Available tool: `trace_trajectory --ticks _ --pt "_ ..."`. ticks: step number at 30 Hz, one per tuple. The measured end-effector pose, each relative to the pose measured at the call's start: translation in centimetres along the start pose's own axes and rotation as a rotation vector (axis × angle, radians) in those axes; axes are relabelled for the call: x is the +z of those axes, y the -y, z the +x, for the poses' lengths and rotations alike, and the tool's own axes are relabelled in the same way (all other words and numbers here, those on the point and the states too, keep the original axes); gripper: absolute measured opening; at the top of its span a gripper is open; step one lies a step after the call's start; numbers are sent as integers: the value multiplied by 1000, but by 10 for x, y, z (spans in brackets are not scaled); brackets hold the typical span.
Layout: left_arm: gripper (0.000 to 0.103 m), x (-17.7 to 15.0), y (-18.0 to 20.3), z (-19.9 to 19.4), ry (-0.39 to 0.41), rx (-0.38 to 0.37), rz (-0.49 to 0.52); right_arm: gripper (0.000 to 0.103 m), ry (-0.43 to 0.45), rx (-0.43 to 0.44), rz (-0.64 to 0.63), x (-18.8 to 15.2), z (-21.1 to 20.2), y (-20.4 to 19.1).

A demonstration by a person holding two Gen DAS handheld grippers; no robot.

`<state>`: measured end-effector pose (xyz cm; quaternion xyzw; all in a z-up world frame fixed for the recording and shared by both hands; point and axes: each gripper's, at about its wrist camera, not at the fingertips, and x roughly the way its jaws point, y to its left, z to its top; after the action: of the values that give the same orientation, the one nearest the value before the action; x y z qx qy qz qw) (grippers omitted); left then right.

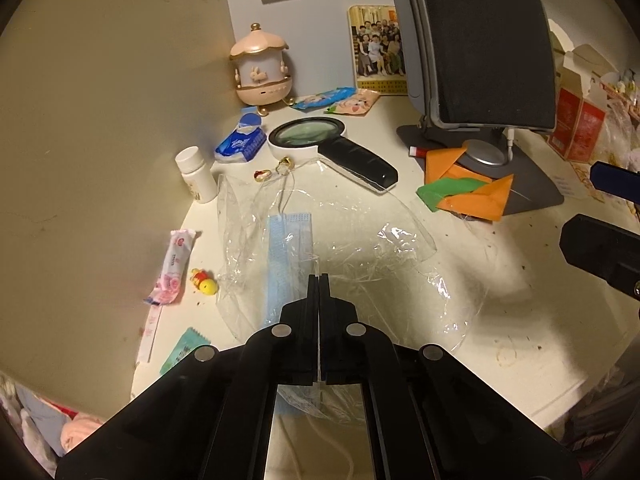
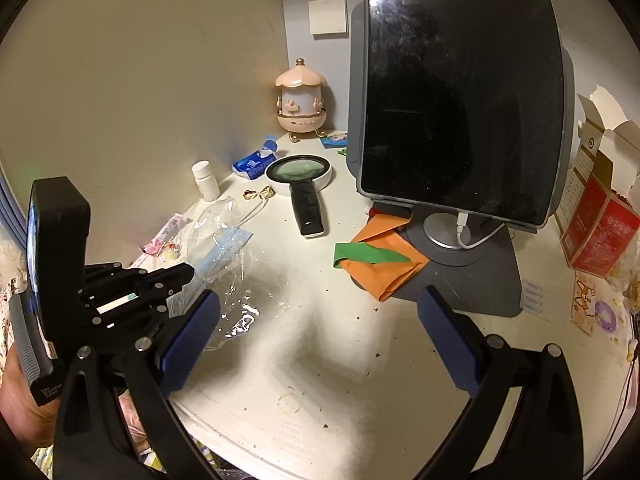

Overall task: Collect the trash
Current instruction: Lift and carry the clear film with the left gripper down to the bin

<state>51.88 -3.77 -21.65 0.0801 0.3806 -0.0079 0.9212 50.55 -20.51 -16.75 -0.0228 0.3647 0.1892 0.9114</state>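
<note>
While clamped on clear plastic film (image 1: pixel 360 248), left hand-held gripper (image 1: pixel 319 280) has jaws together.
Film lies crumpled on worktop (image 1: pixel 460 344) with blue face mask (image 1: pixel 286 248) inside, below magnifying glass (image 1: pixel 320 140). Right hand-held gripper (image 2: pixel 320 312) sits apart, empty, over bare worktop near orange paper (image 2: pixel 384 264).

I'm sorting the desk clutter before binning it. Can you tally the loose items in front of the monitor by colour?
Clear: 1, plastic sheet, pinched in the shut left claw
Blue: 2, face mask, tissue pack
Pink: 1, wrapper
White: 1, bottle
Orange: 1, folded paper
Green: 1, paper strip
Black and white: 1, magnifier
Total: 8
</note>
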Motion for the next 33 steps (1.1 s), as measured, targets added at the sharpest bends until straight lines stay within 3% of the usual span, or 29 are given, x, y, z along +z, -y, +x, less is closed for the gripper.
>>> trace_trajectory --ticks 14,33 --pt "0 -47 -9 -61 16 -10 2 96 -6 40 -41 -32 -38 -48" --pt "0 -183 -36 -150 -40 -34 19 96 -80 38 -110 -124 -95 -144"
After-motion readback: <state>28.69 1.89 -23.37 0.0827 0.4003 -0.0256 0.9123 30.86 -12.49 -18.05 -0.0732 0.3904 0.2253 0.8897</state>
